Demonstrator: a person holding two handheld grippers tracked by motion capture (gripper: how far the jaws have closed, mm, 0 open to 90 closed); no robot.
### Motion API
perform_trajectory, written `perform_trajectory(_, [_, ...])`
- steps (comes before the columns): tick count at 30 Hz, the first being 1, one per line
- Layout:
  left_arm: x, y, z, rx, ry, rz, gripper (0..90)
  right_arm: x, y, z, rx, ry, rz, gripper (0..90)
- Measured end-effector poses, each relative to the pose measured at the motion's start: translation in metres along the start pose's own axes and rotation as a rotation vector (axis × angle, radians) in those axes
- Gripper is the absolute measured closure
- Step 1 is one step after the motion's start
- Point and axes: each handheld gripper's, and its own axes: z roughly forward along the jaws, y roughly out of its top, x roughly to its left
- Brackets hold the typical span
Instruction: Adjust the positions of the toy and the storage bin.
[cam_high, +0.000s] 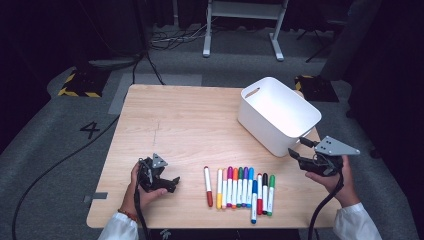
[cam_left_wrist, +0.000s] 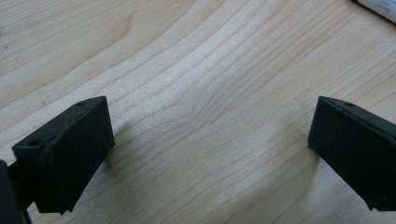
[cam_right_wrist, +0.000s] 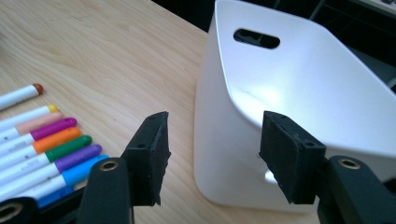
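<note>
A row of several coloured markers (cam_high: 240, 187) lies near the table's front edge, from a red one (cam_high: 208, 186) at the left to a green one (cam_high: 270, 194) at the right. They appear again as markers (cam_right_wrist: 42, 144) at the left of the right gripper view. A white bin (cam_high: 277, 114) stands at the back right, and the bin (cam_right_wrist: 289, 93) is close ahead of my right gripper (cam_right_wrist: 212, 151). My right gripper (cam_high: 298, 148) is open, empty, held just right of the markers. My left gripper (cam_high: 170, 183) is open and empty, low over bare wood (cam_left_wrist: 205, 102), left of the red marker.
The wooden table (cam_high: 175, 115) has bare room across its left and middle. A white marker end (cam_left_wrist: 380, 7) shows at the top right corner of the left gripper view. Cables and a white frame (cam_high: 242, 20) lie on the grey floor beyond the table.
</note>
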Motion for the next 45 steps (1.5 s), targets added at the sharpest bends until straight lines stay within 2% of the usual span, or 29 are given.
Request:
perform_trajectory(4, [0.000, 0.000, 0.000, 0.000, 0.000, 0.000, 0.4, -0.005, 0.019, 0.009, 0.019, -0.011, -0.011, 43.3])
perform_trajectory(7, [0.000, 0.000, 0.000, 0.000, 0.000, 0.000, 0.4, -0.011, 0.031, 0.021, 0.052, -0.040, -0.014, 44.2])
perform_trajectory(8, [0.000, 0.000, 0.000, 0.000, 0.000, 0.000, 0.4, -0.016, 0.038, 0.033, 0.081, -0.033, -0.008, 47.7])
perform_trajectory(9, [0.000, 0.000, 0.000, 0.000, 0.000, 0.000, 0.4, -0.016, 0.038, 0.033, 0.081, -0.033, -0.008, 47.7])
perform_trajectory(10, [0.000, 0.000, 0.000, 0.000, 0.001, 0.001, 0.4, -0.018, 0.040, 0.038, 0.100, -0.023, -0.001, 48.5])
perform_trajectory(11, [0.000, 0.000, 0.000, 0.000, 0.000, 0.001, 0.4, -0.024, 0.042, 0.049, 0.135, -0.012, 0.005, 53.2])
perform_trajectory(13, [0.000, 0.000, 0.000, -0.001, 0.000, 0.001, 0.4, -0.026, 0.042, 0.052, 0.143, -0.002, 0.010, 56.1])
perform_trajectory(14, [0.000, 0.000, 0.000, -0.001, -0.001, 0.001, 0.4, -0.030, 0.043, 0.061, 0.164, 0.026, 0.022, 61.0])
perform_trajectory(16, [0.000, -0.001, 0.000, -0.001, -0.005, 0.006, 0.4, -0.031, 0.042, 0.066, 0.180, 0.038, 0.020, 63.7])
perform_trajectory(18, [0.000, -0.001, -0.001, -0.001, -0.007, 0.007, 0.4, -0.031, 0.042, 0.074, 0.196, 0.074, 0.028, 66.2])
perform_trajectory(23, [-0.001, -0.001, -0.001, 0.002, -0.012, 0.008, 0.4, -0.030, 0.042, 0.091, 0.238, 0.110, 0.029, 76.3])
perform_trajectory(26, [0.000, -0.002, -0.001, -0.002, -0.011, 0.019, 0.4, -0.029, 0.043, 0.095, 0.227, 0.118, 0.029, 83.3])
perform_trajectory(27, [0.000, -0.002, -0.001, -0.001, -0.011, 0.020, 0.4, -0.026, 0.044, 0.099, 0.231, 0.125, 0.014, 86.4])
perform_trajectory(34, [0.000, -0.002, -0.001, -0.002, -0.012, 0.020, 0.4, -0.023, 0.045, 0.103, 0.211, 0.157, -0.015, 86.9])
perform_trajectory(35, [0.000, -0.002, -0.001, -0.001, -0.012, 0.020, 0.4, -0.021, 0.045, 0.103, 0.197, 0.187, -0.041, 86.9])
perform_trajectory(36, [0.000, -0.002, -0.002, 0.000, -0.012, 0.021, 0.4, -0.021, 0.045, 0.103, 0.197, 0.187, -0.041, 86.9])
perform_trajectory(37, [0.000, -0.002, -0.001, -0.001, -0.012, 0.020, 0.4, -0.017, 0.047, 0.103, 0.190, 0.222, -0.059, 87.0])
perform_trajectory(38, [0.000, -0.002, -0.001, -0.002, -0.012, 0.020, 0.4, -0.017, 0.047, 0.103, 0.190, 0.222, -0.059, 87.0])
perform_trajectory(45, [0.000, -0.002, -0.001, -0.002, -0.012, 0.020, 0.4, -0.001, 0.051, 0.103, 0.160, 0.310, -0.132, 87.0])
